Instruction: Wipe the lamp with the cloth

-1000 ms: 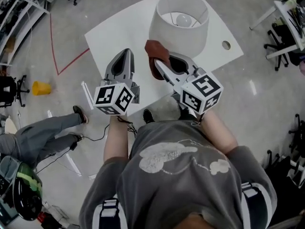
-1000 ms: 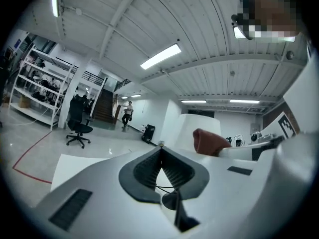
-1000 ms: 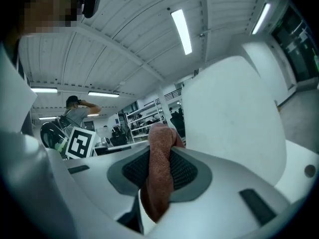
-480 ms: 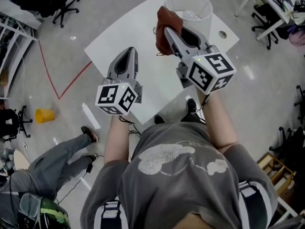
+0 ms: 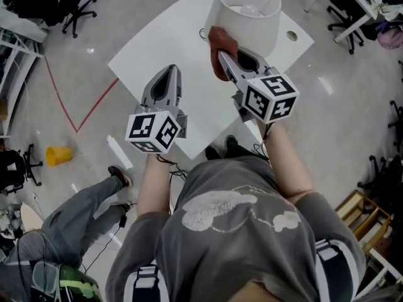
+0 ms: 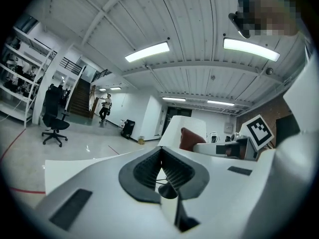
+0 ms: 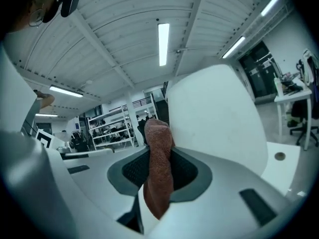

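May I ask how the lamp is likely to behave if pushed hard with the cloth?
The lamp shows a wide shade and its base is hidden, so a hard sideways push might tip or slide it on the smooth table. The shade looks thin and may flex. The cloth droops limply from the right gripper, so it should cushion contact.

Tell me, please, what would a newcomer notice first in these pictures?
The rust-brown cloth clamped in the right claw stands out, held at the near side of the big white lamp on the white table. To its left, the left claw hangs shut and empty over the table.
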`<control>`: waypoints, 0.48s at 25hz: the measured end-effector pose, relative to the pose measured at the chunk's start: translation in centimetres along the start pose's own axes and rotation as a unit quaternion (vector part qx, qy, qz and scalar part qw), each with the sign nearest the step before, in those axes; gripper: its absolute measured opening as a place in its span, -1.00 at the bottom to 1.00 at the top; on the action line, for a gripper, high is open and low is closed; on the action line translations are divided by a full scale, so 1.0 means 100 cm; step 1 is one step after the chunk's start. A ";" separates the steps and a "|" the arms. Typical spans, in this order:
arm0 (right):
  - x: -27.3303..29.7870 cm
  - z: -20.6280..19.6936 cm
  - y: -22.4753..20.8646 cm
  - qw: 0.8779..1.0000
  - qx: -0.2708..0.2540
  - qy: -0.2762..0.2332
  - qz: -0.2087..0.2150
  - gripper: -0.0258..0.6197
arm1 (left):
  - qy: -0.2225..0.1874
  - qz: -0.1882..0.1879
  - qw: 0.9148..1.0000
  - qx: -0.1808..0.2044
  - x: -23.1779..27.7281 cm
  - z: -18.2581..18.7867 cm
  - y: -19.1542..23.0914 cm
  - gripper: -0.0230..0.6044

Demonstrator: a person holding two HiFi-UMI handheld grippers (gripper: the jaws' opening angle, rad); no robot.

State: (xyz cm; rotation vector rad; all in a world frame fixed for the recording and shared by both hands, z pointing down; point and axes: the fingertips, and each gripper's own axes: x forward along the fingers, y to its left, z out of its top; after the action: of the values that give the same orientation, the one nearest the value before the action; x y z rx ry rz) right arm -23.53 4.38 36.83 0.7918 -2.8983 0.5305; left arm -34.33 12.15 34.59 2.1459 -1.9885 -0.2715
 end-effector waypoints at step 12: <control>0.012 -0.029 0.016 0.997 0.000 0.039 0.059 -0.64 | 0.005 0.040 0.999 0.015 0.010 0.004 -0.010 -0.90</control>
State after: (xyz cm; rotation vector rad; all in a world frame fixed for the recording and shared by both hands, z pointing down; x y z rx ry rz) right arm -25.39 6.13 39.24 0.5878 -2.8859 0.5584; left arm -33.43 11.21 33.94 2.0753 -2.0789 -0.2194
